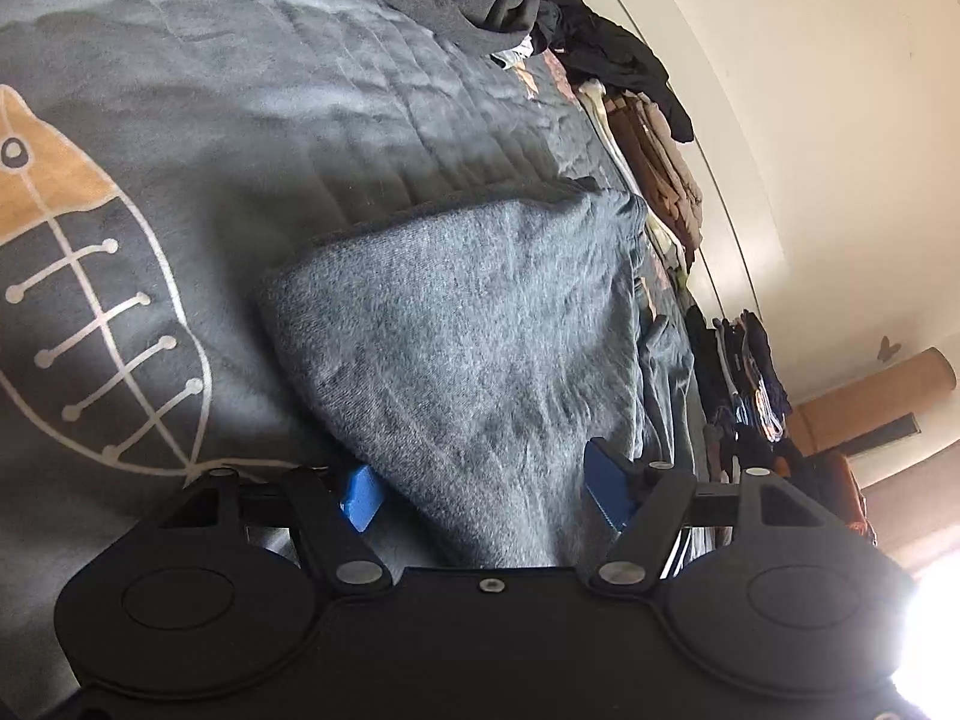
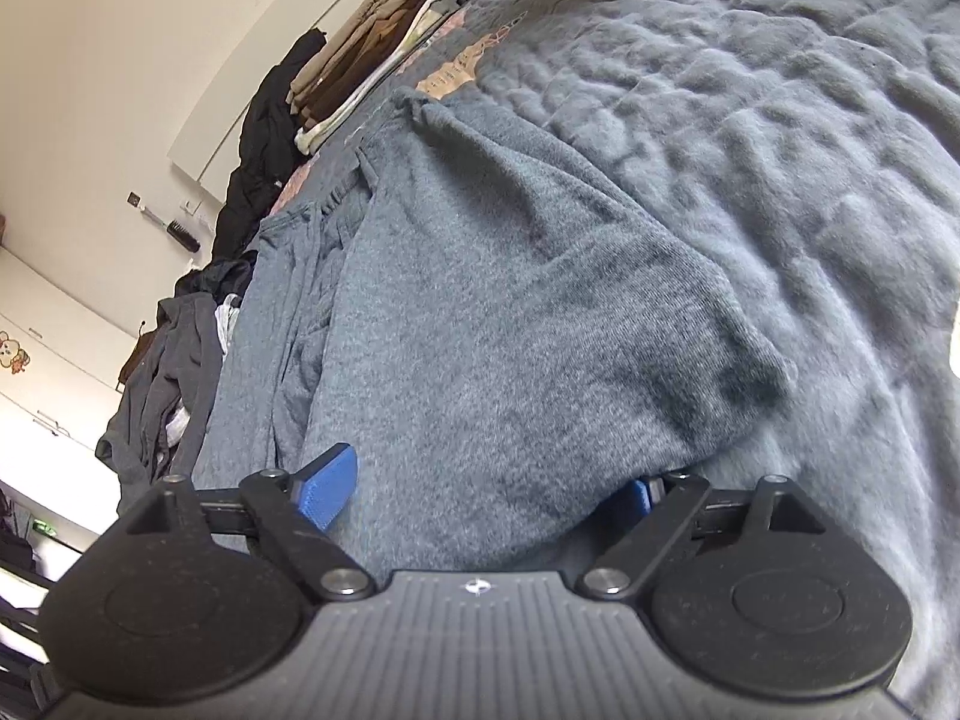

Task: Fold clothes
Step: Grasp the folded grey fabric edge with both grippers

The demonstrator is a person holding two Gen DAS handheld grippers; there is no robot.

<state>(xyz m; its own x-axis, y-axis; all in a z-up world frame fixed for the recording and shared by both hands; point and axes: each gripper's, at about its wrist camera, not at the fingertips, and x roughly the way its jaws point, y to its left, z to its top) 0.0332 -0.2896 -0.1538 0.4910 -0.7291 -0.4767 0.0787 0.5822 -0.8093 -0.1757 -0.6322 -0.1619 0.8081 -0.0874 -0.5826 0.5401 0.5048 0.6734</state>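
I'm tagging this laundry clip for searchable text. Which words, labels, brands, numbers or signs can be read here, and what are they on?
None can be read.
Bedspread patch: dark marks that may be print, too blurred to read.
Bedspread fish: a drawing, no words.
Wall sticker: a cartoon figure, no words.
Grey sweater: no label in view.
Right hand-held gripper body: a small emblem, no letters legible.

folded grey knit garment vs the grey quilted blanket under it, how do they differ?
The folded grey knit garment is a small bundle with a doubled, rounded edge; the grey quilted blanket spreads flat across the whole bed. The garment's fabric is a fine heathered knit; the blanket is fuzzy with stitched ridges and a fish print. Both are grey and soft.
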